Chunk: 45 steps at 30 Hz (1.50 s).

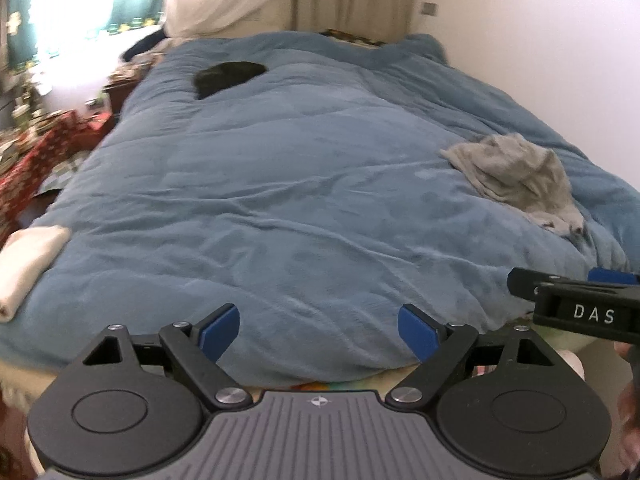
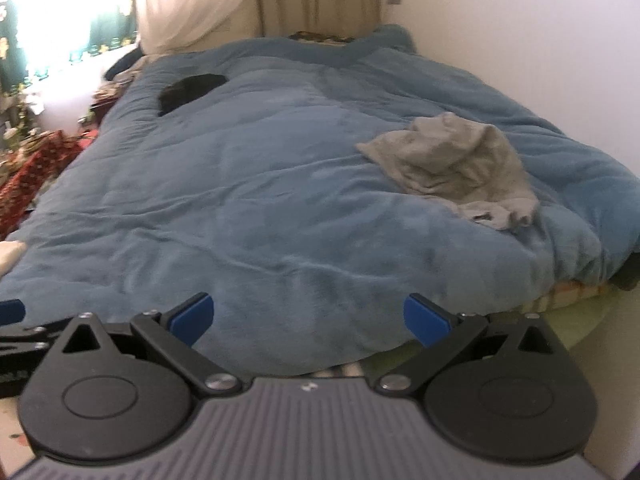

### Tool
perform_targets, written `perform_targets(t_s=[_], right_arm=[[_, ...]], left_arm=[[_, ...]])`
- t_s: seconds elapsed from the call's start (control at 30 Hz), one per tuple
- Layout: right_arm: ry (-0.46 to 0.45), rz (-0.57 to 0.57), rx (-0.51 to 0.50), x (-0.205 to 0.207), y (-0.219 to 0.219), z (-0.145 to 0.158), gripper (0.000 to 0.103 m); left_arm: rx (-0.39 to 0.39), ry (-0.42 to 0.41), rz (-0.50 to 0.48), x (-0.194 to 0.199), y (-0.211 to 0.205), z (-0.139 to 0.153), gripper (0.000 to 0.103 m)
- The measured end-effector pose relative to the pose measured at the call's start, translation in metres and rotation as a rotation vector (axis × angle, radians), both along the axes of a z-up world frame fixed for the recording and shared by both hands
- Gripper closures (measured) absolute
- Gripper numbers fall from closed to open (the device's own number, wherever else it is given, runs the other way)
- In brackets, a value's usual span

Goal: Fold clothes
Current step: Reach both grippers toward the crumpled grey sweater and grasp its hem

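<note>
Wide bed (image 1: 280, 184) under a plush blue quilted comforter, nap soft, surface rumpled in shallow creases. Crumpled grey knit garment (image 1: 520, 178) (image 2: 456, 168) lies in a loose peaked heap on the right side of the bed, one ragged end trailing toward the near right corner. Small black fabric lump (image 1: 228, 78) (image 2: 188, 92) sits far left on the comforter, shape unclear. Folded cream-white cloth (image 1: 28, 264), a neat soft oblong, rests at the near left edge.

Left gripper (image 1: 318, 332): blue-padded fingers spread wide apart, holding nothing, at the near foot of the bed; grey garment lies well apart, far and to the right. Right gripper (image 2: 308, 320): fingers likewise wide apart, empty; garment ahead and right of it, not touching.

Left wrist view shows the cream cloth in full and the right gripper's black body lettered "DAS" at its right edge. Right wrist view catches only a sliver of that cloth, but shows a striped mattress edge (image 2: 576, 292) under the comforter's right corner.
</note>
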State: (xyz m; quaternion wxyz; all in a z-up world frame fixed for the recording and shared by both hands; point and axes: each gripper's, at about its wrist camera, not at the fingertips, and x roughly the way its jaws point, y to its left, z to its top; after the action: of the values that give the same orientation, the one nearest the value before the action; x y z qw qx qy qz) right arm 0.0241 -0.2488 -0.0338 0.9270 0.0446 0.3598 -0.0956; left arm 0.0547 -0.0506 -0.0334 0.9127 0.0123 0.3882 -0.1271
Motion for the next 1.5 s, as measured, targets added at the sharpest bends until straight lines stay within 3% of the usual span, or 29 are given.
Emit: perform_targets(t_s=[0.13,0.27,0.37,0.53,0.77,0.87,1.07,1.13,1.17,1.2,1.27,1.37,1.43,1.5], right_arm=[[-0.016,-0.065,-0.042,0.011,-0.038,-0.012,0.001],[-0.047,-0.114,-0.073,0.021,-0.08,-0.025,0.001],[-0.024,-0.16,-0.096,0.037,-0.116,-0.038,0.001],[-0.008,-0.205,-0.183,0.067,-0.166,-0.056,0.001],[-0.044,-0.225,-0.253,0.105,-0.233,-0.075,0.003],[-0.032,-0.236,-0.226,0.12,-0.264,-0.088,0.013],[0.001,-0.245,-0.2,0.141,-0.312,-0.119,0.018],[0.002,-0.241,-0.171,0.145,-0.323,-0.127,0.025],[-0.004,-0.239,-0.165,0.145,-0.326,-0.131,0.033],[-0.009,-0.24,-0.167,0.145,-0.328,-0.133,0.049],[-0.022,-0.248,-0.17,0.144,-0.328,-0.135,0.065],[-0.04,-0.263,-0.169,0.141,-0.328,-0.134,0.081],[-0.051,-0.275,-0.166,0.138,-0.327,-0.132,0.085],[-0.057,-0.281,-0.164,0.135,-0.327,-0.128,0.087]], left_arm=[[-0.049,0.053,-0.07,0.032,-0.023,-0.009,0.027],[-0.067,0.051,-0.127,0.065,-0.056,-0.018,0.036],[-0.061,0.047,-0.192,0.091,-0.092,-0.026,0.046],[-0.064,0.057,-0.295,0.135,-0.155,-0.044,0.073],[-0.161,0.121,-0.407,0.175,-0.238,-0.071,0.073],[-0.179,0.156,-0.423,0.187,-0.266,-0.083,0.073],[-0.217,0.226,-0.455,0.212,-0.32,-0.107,0.073],[-0.229,0.25,-0.466,0.22,-0.339,-0.115,0.073],[-0.235,0.261,-0.471,0.224,-0.348,-0.119,0.073],[-0.242,0.273,-0.476,0.228,-0.357,-0.123,0.073],[-0.251,0.293,-0.483,0.236,-0.373,-0.13,0.073],[-0.277,0.333,-0.439,0.245,-0.378,-0.132,0.073],[-0.296,0.359,-0.415,0.248,-0.378,-0.132,0.102],[-0.316,0.351,-0.403,0.247,-0.375,-0.126,0.102]])
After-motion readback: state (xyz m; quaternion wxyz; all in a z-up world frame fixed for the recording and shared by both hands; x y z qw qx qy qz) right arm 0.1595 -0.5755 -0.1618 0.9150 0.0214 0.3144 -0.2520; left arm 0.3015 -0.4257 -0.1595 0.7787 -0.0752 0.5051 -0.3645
